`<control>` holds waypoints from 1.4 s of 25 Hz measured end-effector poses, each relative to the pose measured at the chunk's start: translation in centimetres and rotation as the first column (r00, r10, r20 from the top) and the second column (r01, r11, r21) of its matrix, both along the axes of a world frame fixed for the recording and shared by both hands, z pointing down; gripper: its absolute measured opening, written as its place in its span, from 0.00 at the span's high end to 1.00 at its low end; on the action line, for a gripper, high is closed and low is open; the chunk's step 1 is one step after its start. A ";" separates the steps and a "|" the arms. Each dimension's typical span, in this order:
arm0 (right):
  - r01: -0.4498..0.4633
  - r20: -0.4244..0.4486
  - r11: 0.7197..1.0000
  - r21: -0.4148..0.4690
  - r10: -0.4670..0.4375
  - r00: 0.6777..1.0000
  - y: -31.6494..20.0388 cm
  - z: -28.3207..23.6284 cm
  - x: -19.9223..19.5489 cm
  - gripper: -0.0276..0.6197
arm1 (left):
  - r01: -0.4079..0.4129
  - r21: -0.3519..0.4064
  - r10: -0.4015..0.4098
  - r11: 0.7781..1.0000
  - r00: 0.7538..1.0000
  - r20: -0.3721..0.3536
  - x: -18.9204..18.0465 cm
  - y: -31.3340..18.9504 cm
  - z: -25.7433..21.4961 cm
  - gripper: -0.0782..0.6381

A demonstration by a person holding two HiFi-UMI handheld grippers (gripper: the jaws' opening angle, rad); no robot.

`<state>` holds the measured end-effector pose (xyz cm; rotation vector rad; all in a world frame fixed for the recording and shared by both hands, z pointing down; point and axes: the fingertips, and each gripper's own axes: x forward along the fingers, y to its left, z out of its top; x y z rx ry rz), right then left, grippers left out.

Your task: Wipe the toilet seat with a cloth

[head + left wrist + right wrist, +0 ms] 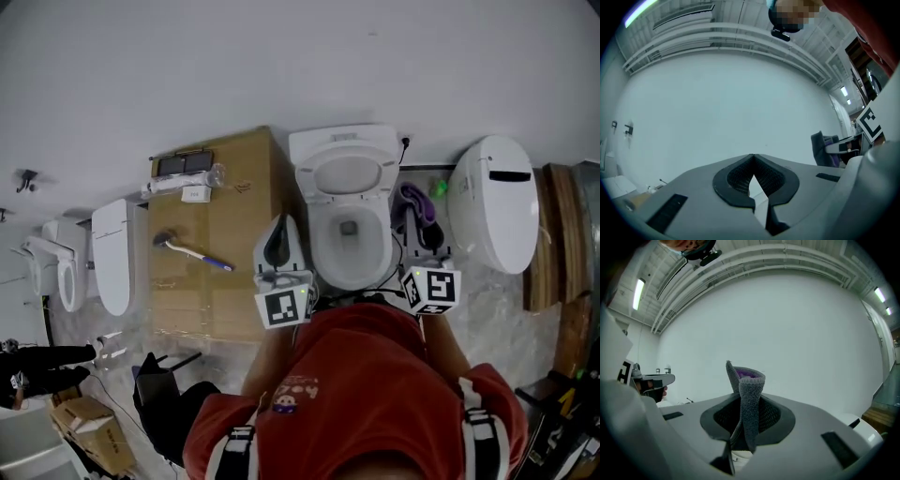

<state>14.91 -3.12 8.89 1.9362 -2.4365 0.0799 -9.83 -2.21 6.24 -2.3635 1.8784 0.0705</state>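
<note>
Here, right gripper (746, 401) clamped on a grey cloth (749, 380), perhaps purple inside, left gripper (753, 161) closed, empty, toilet seat (319, 239) just beyond.

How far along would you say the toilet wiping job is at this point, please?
Done: the cloth is clamped in the right gripper. In hand: both grippers are held up off the toilet, the left gripper shut and empty. Left: no wiping contact shows, so the seat probably has yet to be wiped.
</note>
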 end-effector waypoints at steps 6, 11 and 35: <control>-0.023 -0.002 0.999 0.026 0.023 1.000 0.3 -1.0 0.6 0.86 | -0.008 -0.027 0.008 1.000 1.000 0.007 0.2 -0.7 0.3 0.88; -0.021 0.006 0.999 0.030 0.020 1.000 -0.3 -1.1 0.6 0.86 | -0.086 -0.140 0.107 0.986 0.983 0.152 2.5 -3.1 3.5 0.88; -0.173 -0.010 0.984 -0.037 0.173 0.985 3.2 0.7 8.0 0.86 | 0.002 -0.446 0.427 0.895 0.284 0.859 12.5 -24.0 22.8 0.74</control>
